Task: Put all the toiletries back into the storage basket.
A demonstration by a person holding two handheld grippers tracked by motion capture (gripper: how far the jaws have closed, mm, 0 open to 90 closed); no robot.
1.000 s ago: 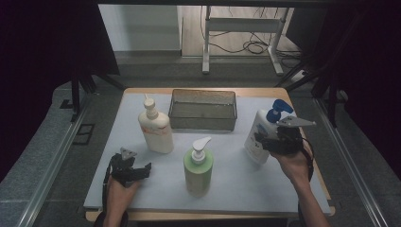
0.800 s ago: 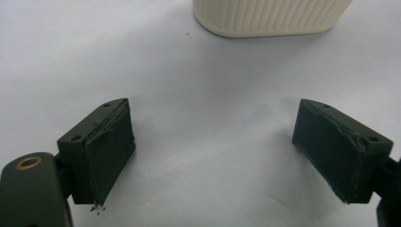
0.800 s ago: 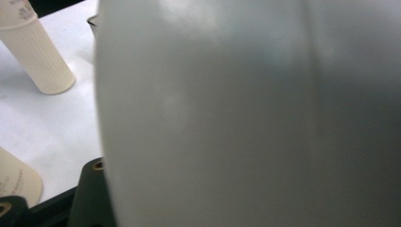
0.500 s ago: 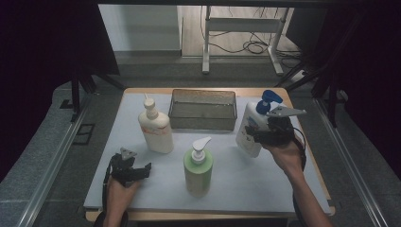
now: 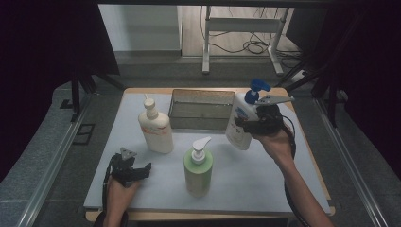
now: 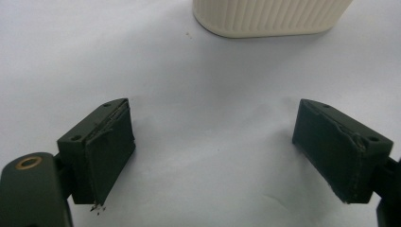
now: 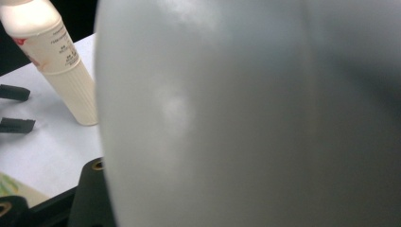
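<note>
- Table (image 5: 283,189): white sheet on top, wire basket (image 5: 202,109) at the far edge as landmark.
- White bottle with blue pump (image 5: 242,124): just right of the basket, tilted, lifted off the sheet, clamped in the right gripper (image 5: 250,126). Right gripper view adds a close-up of the bottle wall (image 7: 246,113).
- Cream bottle (image 5: 154,127): left of the basket; its ribbed base (image 6: 269,16) shows in the left gripper view.
- Green pump bottle (image 5: 198,168): in front of the basket.
- Left gripper (image 5: 135,171): near-left of the basket, jaws spread, nothing between them.

White pump bottle (image 5: 241,124) with blue pump head — tilted, lifted off table, beside the wire basket (image 5: 202,109).
</note>
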